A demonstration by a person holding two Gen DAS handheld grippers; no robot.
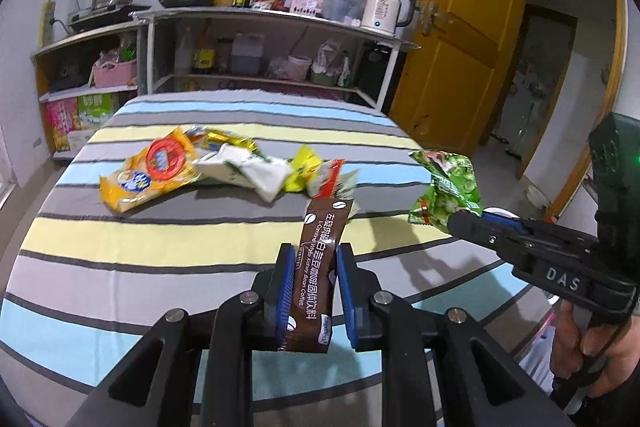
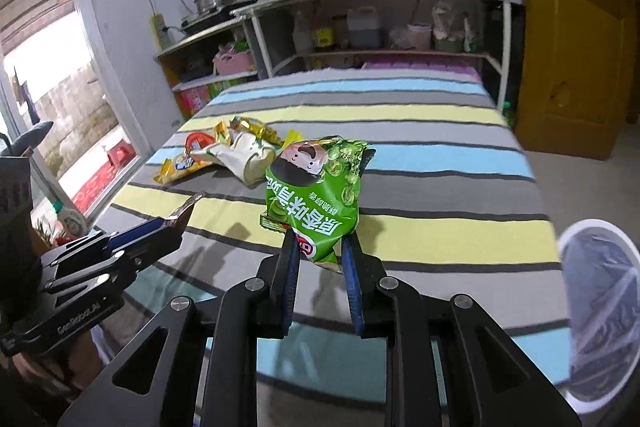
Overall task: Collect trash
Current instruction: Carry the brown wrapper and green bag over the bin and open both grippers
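Left gripper closed on brown coffee sachet, held upright above striped cloth. Right gripper clamped on green snack bag, lifted off striped cloth, jaws narrow. Heap of other wrappers on striped cloth, beyond both grippers: orange-yellow packet, white packet, small yellow wrapper. White bin with clear liner just off right edge of striped cloth.
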